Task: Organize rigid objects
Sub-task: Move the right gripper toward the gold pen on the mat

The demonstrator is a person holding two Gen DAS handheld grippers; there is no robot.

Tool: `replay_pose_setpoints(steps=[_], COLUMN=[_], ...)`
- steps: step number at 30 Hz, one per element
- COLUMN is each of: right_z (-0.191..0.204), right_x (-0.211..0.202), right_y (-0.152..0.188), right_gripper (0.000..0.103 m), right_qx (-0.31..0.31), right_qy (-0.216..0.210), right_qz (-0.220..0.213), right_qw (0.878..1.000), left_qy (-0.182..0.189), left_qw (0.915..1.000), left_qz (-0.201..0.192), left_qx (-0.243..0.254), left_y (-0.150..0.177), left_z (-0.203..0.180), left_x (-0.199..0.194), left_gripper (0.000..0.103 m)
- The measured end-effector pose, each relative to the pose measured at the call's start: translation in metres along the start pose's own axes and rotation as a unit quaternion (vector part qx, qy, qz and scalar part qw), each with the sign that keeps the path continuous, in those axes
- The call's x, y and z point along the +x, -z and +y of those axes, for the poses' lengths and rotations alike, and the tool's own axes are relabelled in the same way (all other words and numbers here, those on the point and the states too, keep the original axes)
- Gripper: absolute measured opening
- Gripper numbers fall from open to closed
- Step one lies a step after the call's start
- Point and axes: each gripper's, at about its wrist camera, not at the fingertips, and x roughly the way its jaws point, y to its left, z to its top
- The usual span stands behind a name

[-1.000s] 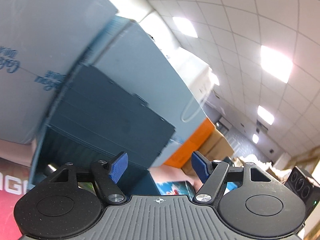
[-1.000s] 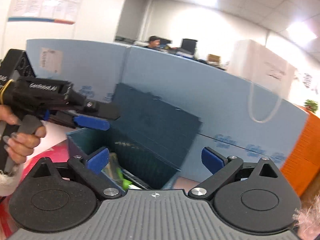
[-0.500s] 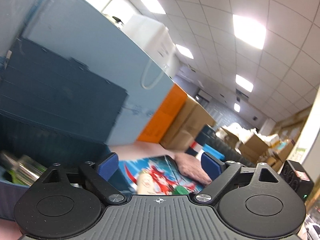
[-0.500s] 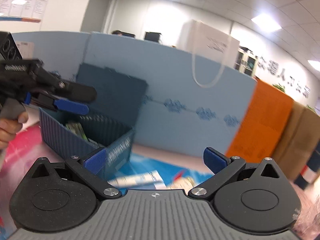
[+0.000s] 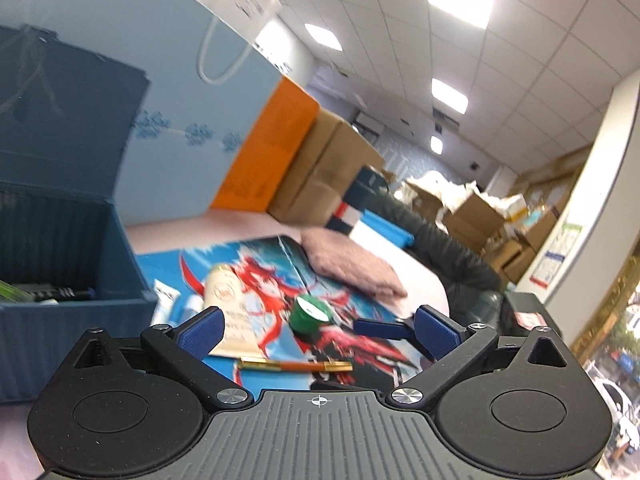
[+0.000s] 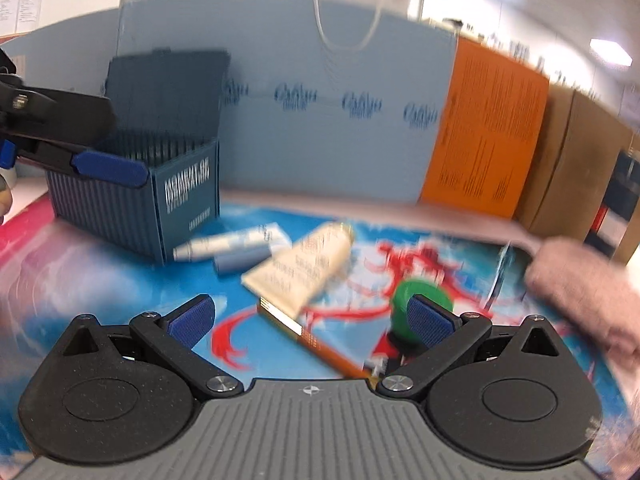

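Nothing can be read for sure. White block lettering on the blue bin's [image 6: 188,196] end wall, at ten o'clock, is smeared; print on the cream tube [image 6: 308,264] and orange box [image 6: 484,132] is blurred.

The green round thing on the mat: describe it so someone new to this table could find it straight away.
Start at the dark blue ribbed box at the left of the picture mat, then go right past the two pale tubes and the cream tube. Just beyond them sits the green cap, short and round. It is the only green thing among long, pale neighbours.
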Motion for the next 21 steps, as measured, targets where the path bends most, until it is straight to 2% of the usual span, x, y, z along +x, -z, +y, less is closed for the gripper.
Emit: replay_pose_setpoints(steps=[5, 8, 10, 13, 14, 16, 18, 21], right_z=[-0.020, -0.033, -0.042, -0.056, -0.060, -0.067, -0.071, -0.067], right_x=[0.013, 0.018, 0.020, 0.028, 0.031, 0.035, 0.036, 0.034], right_y=[0.013, 0.018, 0.020, 0.020, 0.020, 0.018, 0.017, 0.017], right_gripper=[0.100, 0.089, 0.086, 0.075, 0.070, 0.066, 0.057, 0.049], right_qx=[0.018, 0.032, 0.043, 0.057, 0.062, 0.078, 0.087, 0.070], right_qy=[-0.026, -0.039, -0.054, -0.067, -0.070, -0.080, -0.093, -0.091], right_qz=[0.034, 0.042, 0.043, 0.055, 0.058, 0.052, 0.050, 0.051], right_qw=[0.999, 0.998, 0.997, 0.995, 0.994, 0.992, 0.991, 0.992], left_qy=[-0.011, -0.017, -0.019, 0.000, 0.008, 0.021, 0.021, 0.016], left_qw=[0.9998, 0.9993, 0.9988, 0.9968, 0.9959, 0.9927, 0.9887, 0.9864], left_qz=[0.015, 0.024, 0.028, 0.040, 0.047, 0.069, 0.088, 0.103], left_qx=[0.011, 0.021, 0.035, 0.069, 0.077, 0.096, 0.119, 0.127], left_y=[0.009, 0.013, 0.016, 0.023, 0.026, 0.032, 0.039, 0.045], left_z=[0.000, -0.001, -0.004, -0.011, -0.013, -0.018, -0.022, -0.023], left_x=[0.007, 0.012, 0.013, 0.017, 0.019, 0.026, 0.031, 0.035], left_gripper=[0.102, 0.102, 0.102, 0.102, 0.102, 0.102, 0.102, 0.102])
